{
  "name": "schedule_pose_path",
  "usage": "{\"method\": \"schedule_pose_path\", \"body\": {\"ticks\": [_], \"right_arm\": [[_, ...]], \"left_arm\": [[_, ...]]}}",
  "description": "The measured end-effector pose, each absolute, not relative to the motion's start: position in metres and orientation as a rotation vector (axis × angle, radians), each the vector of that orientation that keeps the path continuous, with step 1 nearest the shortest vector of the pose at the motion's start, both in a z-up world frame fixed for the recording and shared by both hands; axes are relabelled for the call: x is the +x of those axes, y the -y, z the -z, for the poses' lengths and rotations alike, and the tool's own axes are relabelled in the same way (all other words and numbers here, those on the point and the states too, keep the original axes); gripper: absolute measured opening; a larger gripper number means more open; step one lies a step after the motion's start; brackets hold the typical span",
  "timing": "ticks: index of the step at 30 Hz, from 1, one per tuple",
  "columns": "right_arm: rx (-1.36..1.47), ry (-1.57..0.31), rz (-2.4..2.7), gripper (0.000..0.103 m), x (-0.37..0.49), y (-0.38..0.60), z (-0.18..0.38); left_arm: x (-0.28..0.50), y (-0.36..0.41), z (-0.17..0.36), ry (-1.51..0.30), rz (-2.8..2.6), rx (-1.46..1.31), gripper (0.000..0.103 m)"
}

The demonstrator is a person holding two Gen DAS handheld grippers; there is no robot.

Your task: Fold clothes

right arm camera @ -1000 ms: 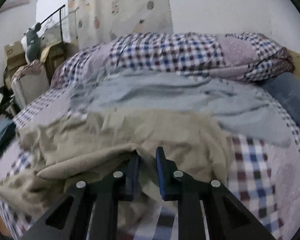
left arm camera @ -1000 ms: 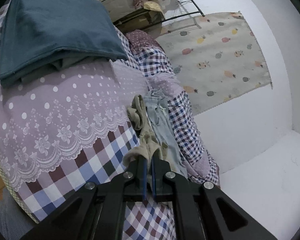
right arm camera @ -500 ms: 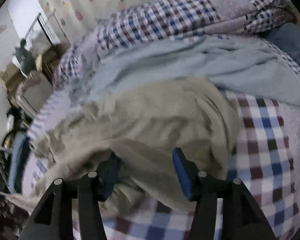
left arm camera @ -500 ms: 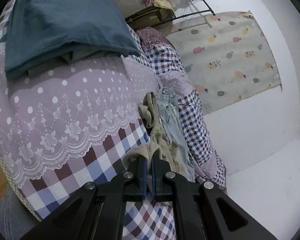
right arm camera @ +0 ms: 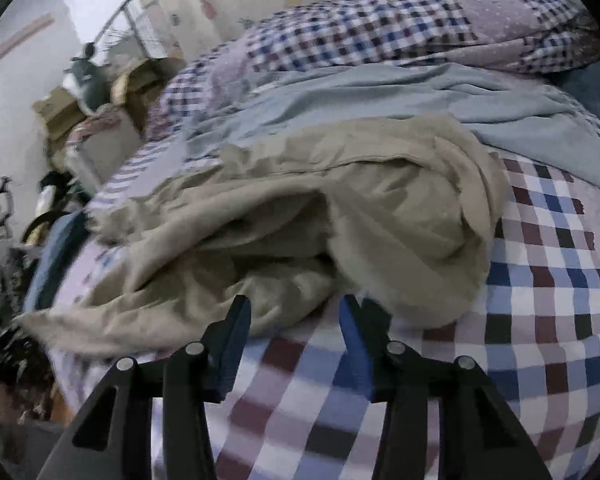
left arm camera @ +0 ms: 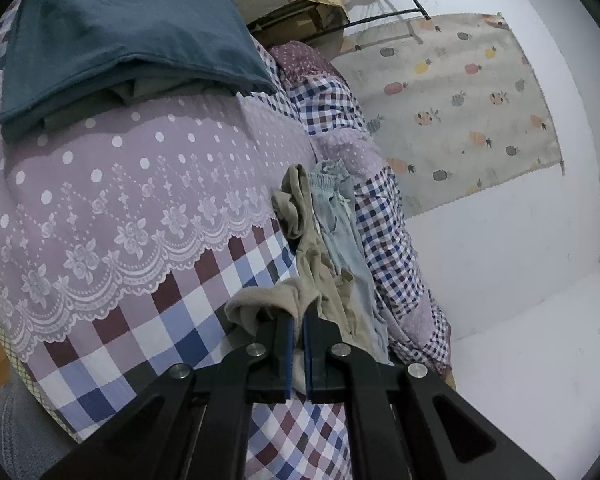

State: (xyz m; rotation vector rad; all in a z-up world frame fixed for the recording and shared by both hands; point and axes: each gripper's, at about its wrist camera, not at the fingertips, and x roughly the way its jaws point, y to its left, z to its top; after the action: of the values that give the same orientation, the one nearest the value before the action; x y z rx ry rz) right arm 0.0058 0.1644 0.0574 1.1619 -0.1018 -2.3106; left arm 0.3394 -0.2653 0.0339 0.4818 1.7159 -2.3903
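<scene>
Checked bedspread (left arm camera: pixel 188 332) under left hand-held gripper (left arm camera: pixel 296 320) pinching beige garment (left arm camera: pixel 312 256).

I'm working over a bed (right arm camera: pixel 548 280) covered with a patchwork quilt: checked squares in blue, maroon and white near me, and a mauve dotted panel with white lace trim (left arm camera: pixel 112 216) further along. A crumpled beige garment (right arm camera: pixel 340 208) lies on the checks just in front of me. A pale blue garment (right arm camera: pixel 380 108) lies spread just beyond it, touching it. At the far end, in my left view, a folded dark teal cloth (left arm camera: pixel 112 36) sits on the quilt over some grey fabric.
</scene>
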Motion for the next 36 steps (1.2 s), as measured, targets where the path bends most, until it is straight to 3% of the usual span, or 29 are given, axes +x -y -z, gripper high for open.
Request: {"method": "schedule_pose_path", "body": {"ticks": [8, 9, 10, 11, 19, 28, 36], "right_arm": [[1.230, 0.073, 2.325, 0.050, -0.024, -0.143, -0.023], [1.218, 0.073, 2.323, 0.042, -0.023, -0.142, -0.024], [1.205, 0.087, 2.299, 0.028, -0.021, -0.142, -0.025], [1.194, 0.101, 2.283, 0.006, -0.018, -0.144, -0.028], [1.013, 0.253, 2.308, 0.005, 0.052, -0.206, -0.100], [0.768, 0.608, 2.291, 0.008, 0.201, -0.320, -0.161], [1.090, 0.577, 2.502, 0.015, 0.206, -0.358, -0.102]], "left_arm": [[0.338, 0.265, -0.036, -1.712, 2.401, 0.496, 0.002], [0.338, 0.265, -0.036, -1.709, 2.406, 0.498, 0.002], [0.337, 0.264, -0.037, -1.707, 2.410, 0.500, 0.002], [0.337, 0.263, -0.037, -1.704, 2.413, 0.501, 0.002], [0.343, 0.264, -0.039, -1.725, 2.418, 0.480, 0.002], [0.358, 0.260, -0.049, -1.685, 2.502, 0.442, 0.002], [0.367, 0.265, -0.049, -1.657, 2.480, 0.437, 0.002]]}}
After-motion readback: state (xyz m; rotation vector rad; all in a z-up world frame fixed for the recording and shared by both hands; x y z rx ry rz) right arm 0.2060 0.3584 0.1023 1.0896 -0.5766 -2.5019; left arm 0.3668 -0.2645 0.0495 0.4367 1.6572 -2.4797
